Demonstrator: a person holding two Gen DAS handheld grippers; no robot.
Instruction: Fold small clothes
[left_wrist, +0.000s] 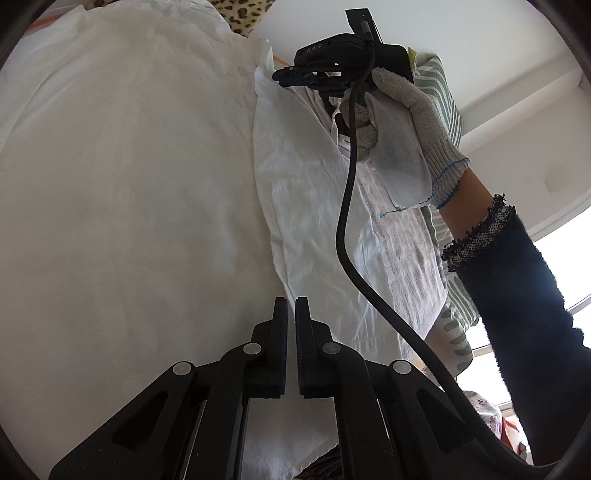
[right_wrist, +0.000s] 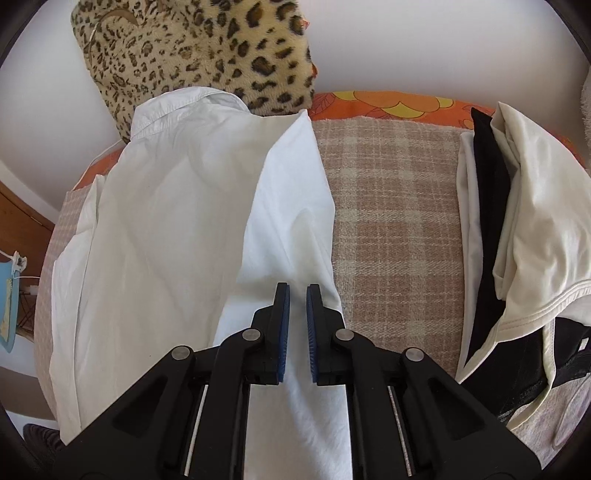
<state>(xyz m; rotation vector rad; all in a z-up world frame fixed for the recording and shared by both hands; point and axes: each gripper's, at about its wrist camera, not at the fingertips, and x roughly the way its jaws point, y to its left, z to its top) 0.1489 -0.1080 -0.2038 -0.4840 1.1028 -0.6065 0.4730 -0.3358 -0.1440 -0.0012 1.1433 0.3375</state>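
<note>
With one sleeve (right_wrist: 291, 206) folded over the shirt (right_wrist: 155, 221), both grippers (left_wrist: 291, 314) (right_wrist: 297, 295) hang nearly closed, empty; pile (right_wrist: 517, 229) beside shirt awaits.

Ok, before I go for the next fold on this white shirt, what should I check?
1. Left gripper empty: ok, jaws nearly closed, nothing between.
2. Right gripper empty: ok, nearly closed above the shirt.
3. White shirt, side panel below the right gripper folded inward: ok.
4. Its opposite side folded: cannot tell.
5. Clothes pile apart from the shirt: ok, plaid blanket shows between.
6. Cable clear of the shirt: cannot tell.
</note>
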